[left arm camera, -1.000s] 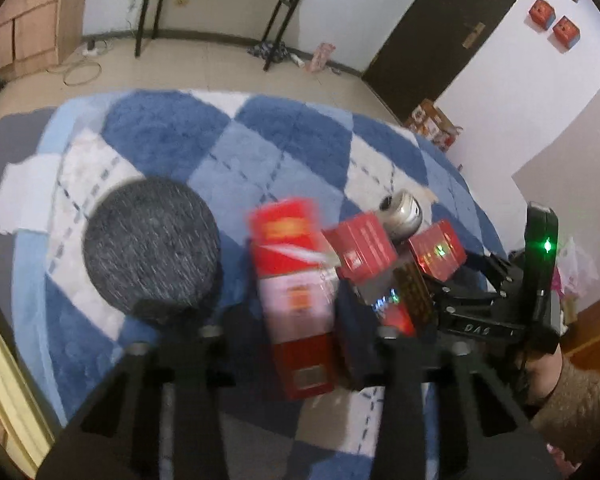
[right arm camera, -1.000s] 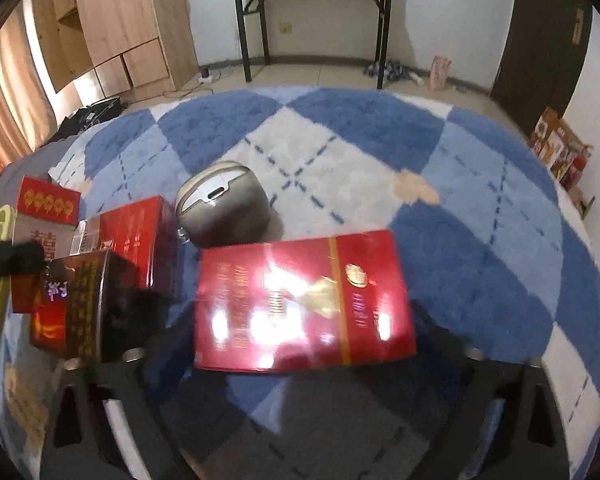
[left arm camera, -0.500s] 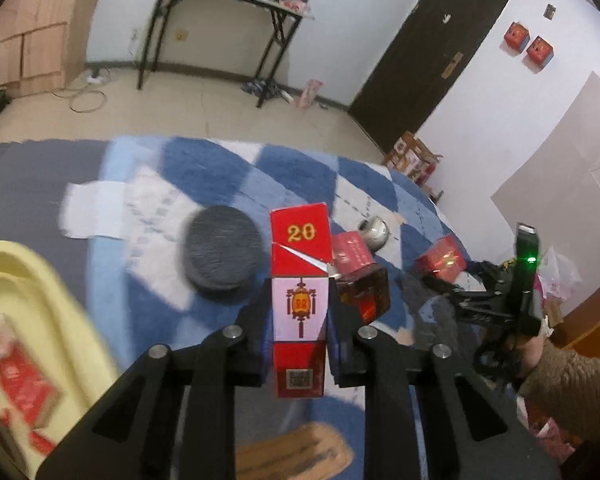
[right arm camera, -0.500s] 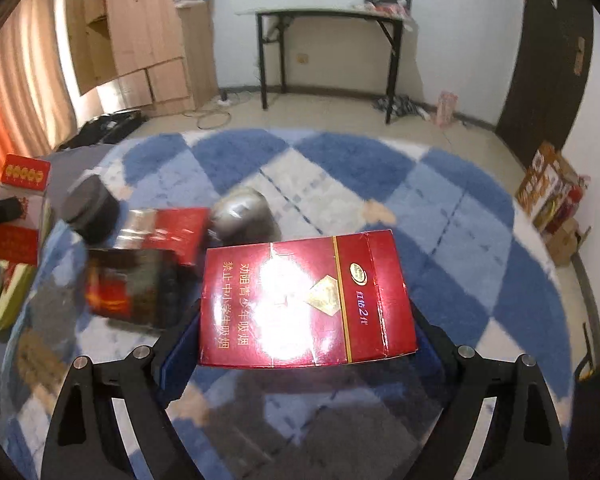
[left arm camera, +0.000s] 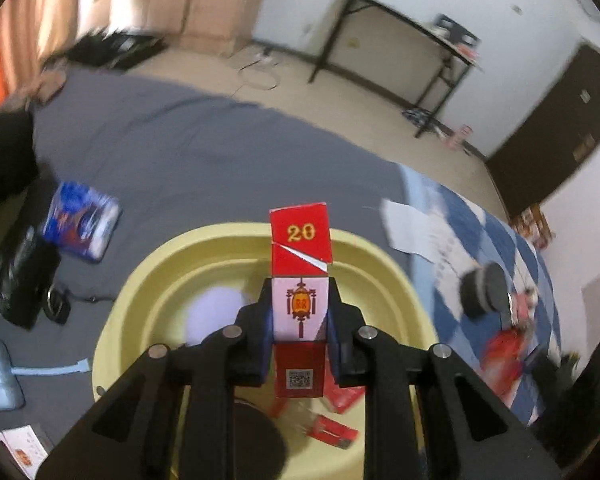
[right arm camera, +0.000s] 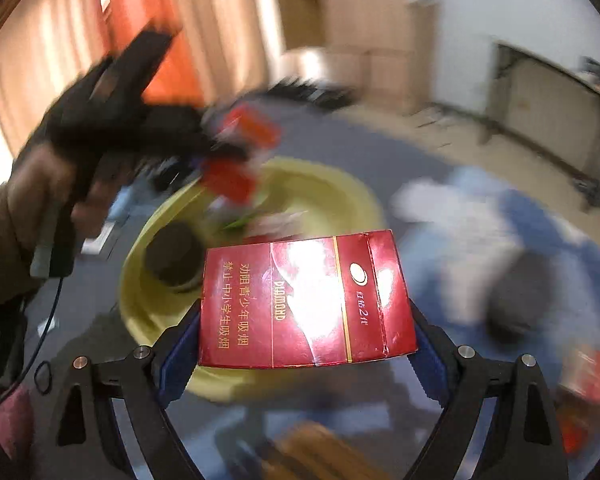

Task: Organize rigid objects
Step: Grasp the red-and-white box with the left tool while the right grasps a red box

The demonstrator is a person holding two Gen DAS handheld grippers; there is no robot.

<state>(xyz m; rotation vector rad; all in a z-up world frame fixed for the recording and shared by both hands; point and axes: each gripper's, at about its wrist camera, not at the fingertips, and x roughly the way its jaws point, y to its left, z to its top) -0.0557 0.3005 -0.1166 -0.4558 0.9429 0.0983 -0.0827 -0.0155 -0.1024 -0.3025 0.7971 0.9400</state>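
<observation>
Over the yellow basin [left arm camera: 148,280], centre of the left wrist view: left gripper [left arm camera: 300,320], jaws narrow, clamped on the slim red-and-white pack [left arm camera: 300,276] marked "20", held upright. Half a second ago this view had the blue checked rug under the pack; now the basin fills lower centre, and the rug [left arm camera: 532,264] with the dark round case [left arm camera: 486,290] has slid to the right edge.

Right wrist view: right gripper [right arm camera: 306,332], jaws wide, gripping the broad red carton [right arm camera: 306,304] by its short ends, flat face up. Rug lay beneath it earlier; now the basin [right arm camera: 140,280] sits behind it at centre left.

Seen only from the right: a hand [right arm camera: 40,196] carrying the other gripper, blurred, upper left; a dark round object [right arm camera: 172,254] in the basin. Seen only from the left: small red packs [left arm camera: 332,434] on the basin floor, a blue packet [left arm camera: 82,220] on grey cloth, left.

Basin rim lies clear of both loads; interior largely open.
</observation>
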